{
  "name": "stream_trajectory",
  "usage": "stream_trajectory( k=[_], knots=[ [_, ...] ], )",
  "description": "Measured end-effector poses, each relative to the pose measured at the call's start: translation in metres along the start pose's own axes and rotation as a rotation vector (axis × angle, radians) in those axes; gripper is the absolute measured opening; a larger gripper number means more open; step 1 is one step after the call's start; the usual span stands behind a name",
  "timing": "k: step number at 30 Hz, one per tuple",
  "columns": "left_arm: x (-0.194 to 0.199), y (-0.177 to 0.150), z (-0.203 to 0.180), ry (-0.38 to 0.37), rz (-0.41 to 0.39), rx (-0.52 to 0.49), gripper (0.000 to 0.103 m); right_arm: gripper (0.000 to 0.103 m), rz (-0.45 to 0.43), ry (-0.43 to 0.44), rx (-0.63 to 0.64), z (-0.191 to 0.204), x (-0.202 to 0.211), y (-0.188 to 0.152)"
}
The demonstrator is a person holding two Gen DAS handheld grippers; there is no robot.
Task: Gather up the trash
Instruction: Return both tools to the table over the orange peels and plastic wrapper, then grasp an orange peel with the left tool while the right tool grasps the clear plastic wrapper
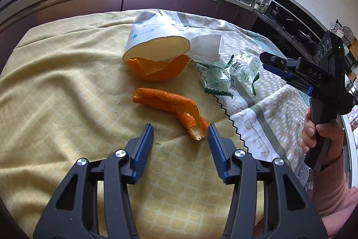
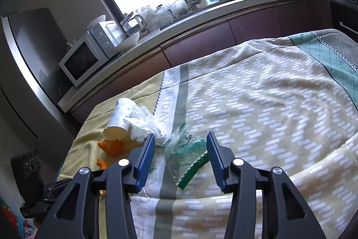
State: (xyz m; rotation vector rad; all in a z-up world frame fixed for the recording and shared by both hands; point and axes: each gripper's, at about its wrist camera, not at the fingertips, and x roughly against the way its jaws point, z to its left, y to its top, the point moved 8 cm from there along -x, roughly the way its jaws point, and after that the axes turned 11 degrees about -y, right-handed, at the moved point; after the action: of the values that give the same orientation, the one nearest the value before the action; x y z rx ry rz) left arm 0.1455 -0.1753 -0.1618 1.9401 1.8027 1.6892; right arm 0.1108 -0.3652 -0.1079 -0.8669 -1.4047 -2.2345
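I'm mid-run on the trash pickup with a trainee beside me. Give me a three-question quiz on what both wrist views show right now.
1. True or false: the left gripper has its jaws shut on the long orange peel strip.
2. Multiple choice: what lies directly ahead between the right gripper jaws? A) the tipped paper cup B) the clear plastic wrapper with green zigzag edges C) the crumpled tissue
3. Fill in: the cupped orange peel sits against the cup's open ____.

Key: 1 false, both grippers are open and empty; 2 B; 3 mouth.
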Motion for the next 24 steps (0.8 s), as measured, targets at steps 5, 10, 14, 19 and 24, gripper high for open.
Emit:
stream_trajectory(
  k=[5, 10, 14, 19, 24],
  knots=[
    [-0.002, 0.004, 0.002, 0.004, 0.009, 0.017, 0.044, 0.053, 0.038, 0.011, 0.02, -0.001, -0.015, 0.001],
    [-0.004, 0.006, 0.002, 0.006, 0.021, 0.018, 0.034, 0.051, 0.069, 0.026, 0.044, 0.004, -0.022, -0.004],
    [-0.006, 0.004, 0.001, -0.01, 0.032, 0.02, 0.02, 0.034, 0.078, 0.038, 0.046, 0.003, -0.021, -0.008],
    [-0.006, 0.002, 0.0, -0.009, 0.035, 0.017, 0.009, 0.023, 0.06, 0.04, 0.048, 0.001, -0.013, -0.011],
    [-0.001, 0.001, 0.0, 0.0, 0.022, 0.013, 0.007, 0.016, 0.043, 0.051, 0.041, 0.001, -0.002, -0.01]
  ],
)
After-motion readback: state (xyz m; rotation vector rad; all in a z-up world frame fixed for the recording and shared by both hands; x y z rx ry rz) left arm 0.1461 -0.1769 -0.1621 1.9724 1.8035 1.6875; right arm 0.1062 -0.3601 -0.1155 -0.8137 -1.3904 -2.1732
